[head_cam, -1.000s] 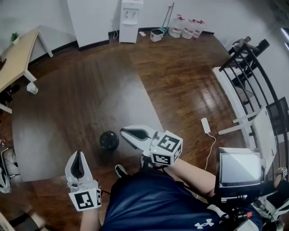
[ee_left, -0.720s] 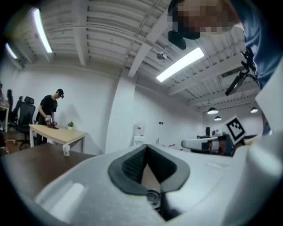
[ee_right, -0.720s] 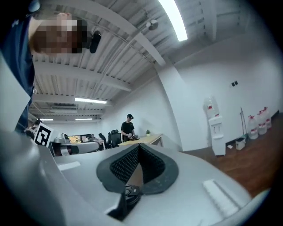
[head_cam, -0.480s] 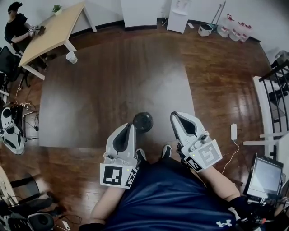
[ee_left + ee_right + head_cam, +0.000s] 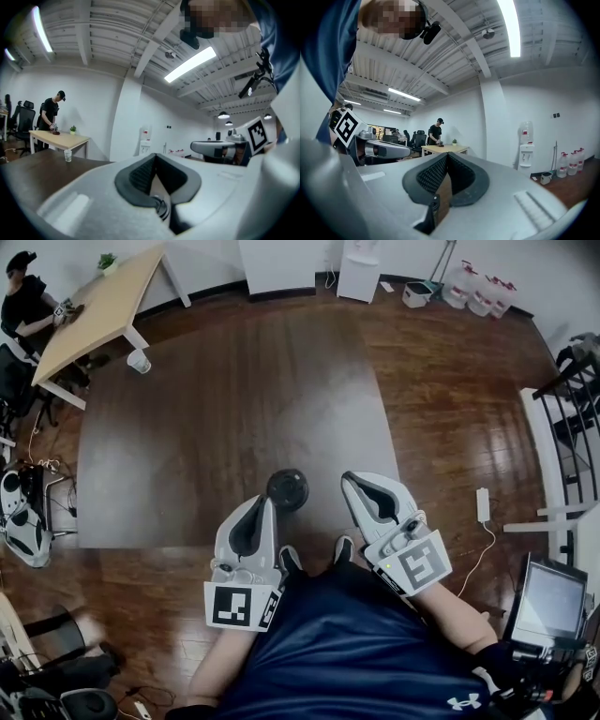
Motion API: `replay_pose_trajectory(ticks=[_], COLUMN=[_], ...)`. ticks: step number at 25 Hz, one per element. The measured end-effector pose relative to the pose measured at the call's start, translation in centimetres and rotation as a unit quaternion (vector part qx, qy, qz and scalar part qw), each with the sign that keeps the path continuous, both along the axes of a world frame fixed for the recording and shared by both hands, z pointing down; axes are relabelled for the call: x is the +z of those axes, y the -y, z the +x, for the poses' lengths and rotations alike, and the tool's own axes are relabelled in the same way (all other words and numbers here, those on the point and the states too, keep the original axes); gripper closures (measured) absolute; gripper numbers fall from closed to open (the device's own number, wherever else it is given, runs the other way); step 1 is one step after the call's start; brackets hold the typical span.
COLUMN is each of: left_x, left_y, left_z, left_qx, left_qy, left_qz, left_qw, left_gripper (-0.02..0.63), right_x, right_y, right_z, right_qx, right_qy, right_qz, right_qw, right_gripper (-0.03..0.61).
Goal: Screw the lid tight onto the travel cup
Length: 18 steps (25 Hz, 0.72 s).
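Note:
The travel cup [image 5: 287, 489], black and round from above, stands near the front edge of the dark table [image 5: 187, 427] in the head view. My left gripper [image 5: 260, 505] is just left of and nearer than the cup, shut and empty. My right gripper [image 5: 354, 481] is to the cup's right, apart from it, also shut and empty. In the left gripper view the left gripper [image 5: 155, 160] has its dark pads together, with nothing between them. The right gripper [image 5: 446, 158] in its own view looks the same. Neither gripper view shows the cup.
A light wooden desk [image 5: 97, 306] with a person [image 5: 23, 298] stands at far left, a clear cup [image 5: 139, 360] on the floor beside it. A water dispenser [image 5: 358, 268] and jugs [image 5: 478, 292] line the back wall. A power strip [image 5: 484, 504] and a screen [image 5: 548, 601] are at right.
Over the last second the view swung left, and both grippers came up to flank the cup, left one from low left. In the last half second little moved.

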<state>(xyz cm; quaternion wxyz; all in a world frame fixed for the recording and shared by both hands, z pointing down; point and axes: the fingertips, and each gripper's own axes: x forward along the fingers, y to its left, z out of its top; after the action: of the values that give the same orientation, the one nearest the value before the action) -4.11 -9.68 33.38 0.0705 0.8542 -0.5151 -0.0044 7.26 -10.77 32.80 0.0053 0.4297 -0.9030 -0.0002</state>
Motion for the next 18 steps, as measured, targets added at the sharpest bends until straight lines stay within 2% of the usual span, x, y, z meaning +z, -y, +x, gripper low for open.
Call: replay_pose_trajectory(ticks=[4,8,18], left_x=[-0.1,-0.2,0.3], left_y=[0.0,0.2,0.1], left_z=[0.0,0.1,1.6], left_qx=[0.001,0.003,0.025], left_qy=[0.003,0.006,0.014], left_qz=[0.000,0.001,-0.004], left_qw=[1.0000,1.0000,0.9996], left_gripper=[0.614,0.614,0.614], right_x=[-0.6,-0.3,0.2], right_y=[-0.3,-0.5,-1.0], right_z=[-0.3,-0.4,0.9], right_qx=[-0.005,-0.006,0.008], right_qy=[0.007,-0.004,0.000], right_qz=[0.024,-0.005,-0.008], right_qw=[1.000,1.000,1.000], right_gripper=[0.568,0.568,0.568])
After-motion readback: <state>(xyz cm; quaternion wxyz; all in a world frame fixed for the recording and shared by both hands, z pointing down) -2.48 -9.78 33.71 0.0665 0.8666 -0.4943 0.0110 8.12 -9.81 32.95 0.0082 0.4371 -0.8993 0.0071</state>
